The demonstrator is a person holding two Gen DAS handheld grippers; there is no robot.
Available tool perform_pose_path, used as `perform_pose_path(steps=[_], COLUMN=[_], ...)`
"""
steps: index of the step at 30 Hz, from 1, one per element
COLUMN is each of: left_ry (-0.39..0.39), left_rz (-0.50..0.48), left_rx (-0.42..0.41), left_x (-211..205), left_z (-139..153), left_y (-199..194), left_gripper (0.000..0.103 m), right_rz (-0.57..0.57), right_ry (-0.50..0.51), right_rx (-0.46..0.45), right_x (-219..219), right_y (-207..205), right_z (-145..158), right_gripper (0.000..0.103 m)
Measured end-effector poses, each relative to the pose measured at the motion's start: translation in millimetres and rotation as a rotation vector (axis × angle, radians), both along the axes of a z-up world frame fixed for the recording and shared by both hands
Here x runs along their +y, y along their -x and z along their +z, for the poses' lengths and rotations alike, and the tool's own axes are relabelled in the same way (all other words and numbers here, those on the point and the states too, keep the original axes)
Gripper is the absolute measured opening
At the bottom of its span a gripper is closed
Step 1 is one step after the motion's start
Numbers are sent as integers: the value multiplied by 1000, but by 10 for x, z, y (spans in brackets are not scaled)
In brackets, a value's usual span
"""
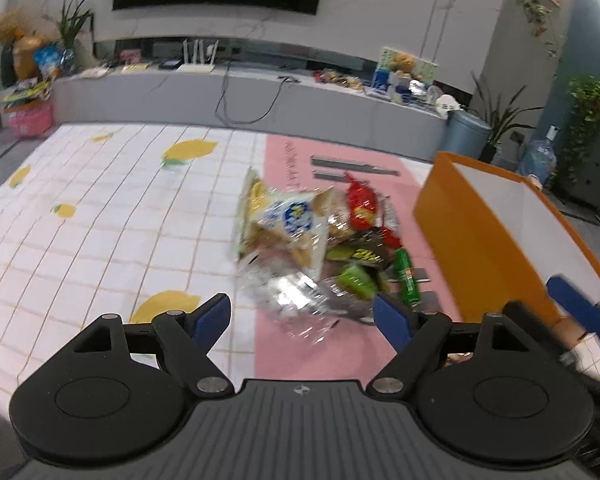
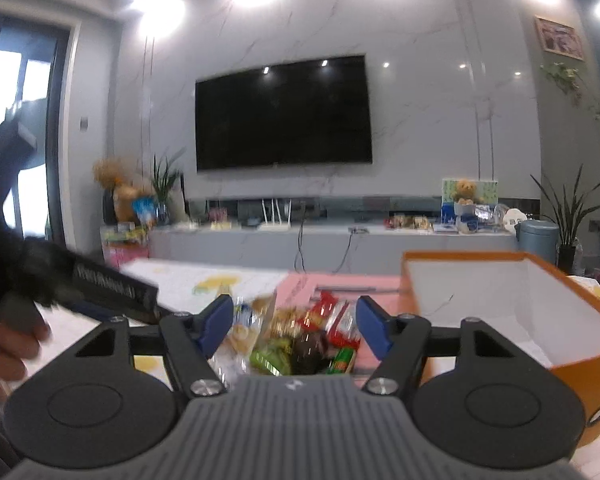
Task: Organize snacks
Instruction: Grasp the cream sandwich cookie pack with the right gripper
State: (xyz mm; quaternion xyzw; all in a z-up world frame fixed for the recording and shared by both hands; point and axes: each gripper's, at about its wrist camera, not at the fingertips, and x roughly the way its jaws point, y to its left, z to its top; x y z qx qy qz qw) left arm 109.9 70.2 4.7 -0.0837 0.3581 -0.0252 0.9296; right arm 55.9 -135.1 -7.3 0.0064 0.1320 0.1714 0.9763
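A pile of snack packets (image 1: 320, 240) lies on a pink mat (image 1: 332, 344) on the table: a clear bag with a blue and white label (image 1: 288, 220), a red packet (image 1: 362, 200), green packets (image 1: 406, 276). An open orange box (image 1: 500, 232) with a white inside stands to its right. My left gripper (image 1: 302, 316) is open and empty just in front of the pile. My right gripper (image 2: 296, 322) is open and empty, with the pile (image 2: 300, 336) ahead between its fingers and the orange box (image 2: 512, 308) to the right. One blue finger of it shows in the left wrist view (image 1: 576, 304).
The table has a white lemon-print cloth (image 1: 100, 216). Two grey strips (image 1: 352, 166) lie at the far end of the mat. Beyond the table are a low grey TV bench (image 1: 260, 96), a TV, plants and a blue bin (image 1: 466, 136). The left hand and gripper body (image 2: 60, 280) are at the right wrist view's left.
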Motion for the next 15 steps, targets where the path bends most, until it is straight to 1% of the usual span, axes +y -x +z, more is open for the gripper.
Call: perform_pose_path(steps=[2,4,6,8,9,11,13,15], left_ry=[23,45,67,82,88,90,88,94], left_rz=[19,27,24,21,19,18,17,16], left_rx=[27,51,62,64,65,67,64,65], left_x=[62,105,122,123,131,129,129,126], left_z=[-46,-88,-99,-94,-103,-96,-95,-90], left_y=[-28,-51,-74,-73,-68,-65,-65,-71], left_gripper=[95,95,95,95,95,95,95,95], right_rz=[-25,-58,-93,-165,-208,-264,-272,-266], right_ry=[32,70,138,210,223,202,192,223], right_rx=[29,37,34,27,24,29,12,12], right_x=[100,198,326,450,480,501,532,582], right_y=[-41,-114,-123,-136,-139,-154,-165,-191], right_z=[-134,-254,-402,-546,-608,-705,-740,-778], right_gripper=[67,67,66,66,66,65,64,64])
